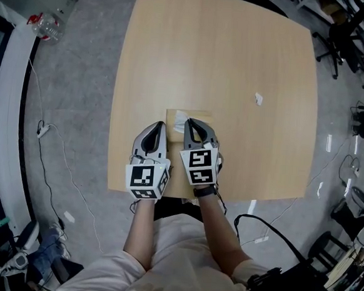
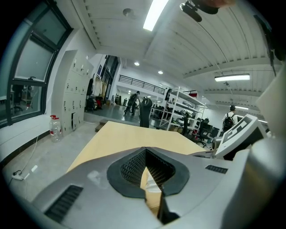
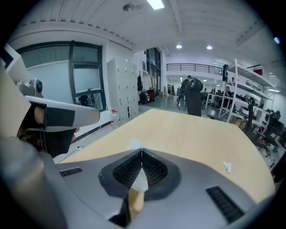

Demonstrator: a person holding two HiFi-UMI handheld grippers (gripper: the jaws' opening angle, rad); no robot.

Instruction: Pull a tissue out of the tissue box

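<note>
Right hand-held gripper (image 3: 142, 152) pinches tissue (image 3: 140, 181); left hand-held gripper (image 2: 145, 150) clenched beside tissue box (image 1: 200, 116); scrap (image 1: 258, 99) beyond.

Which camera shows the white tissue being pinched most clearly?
The right gripper view: the tissue sits pinched between the right hand-held gripper's closed jaws, tip poking above them. The head view shows only a small white bit at the tissue box; the left gripper view glimpses a sliver past its own jaws.
</note>
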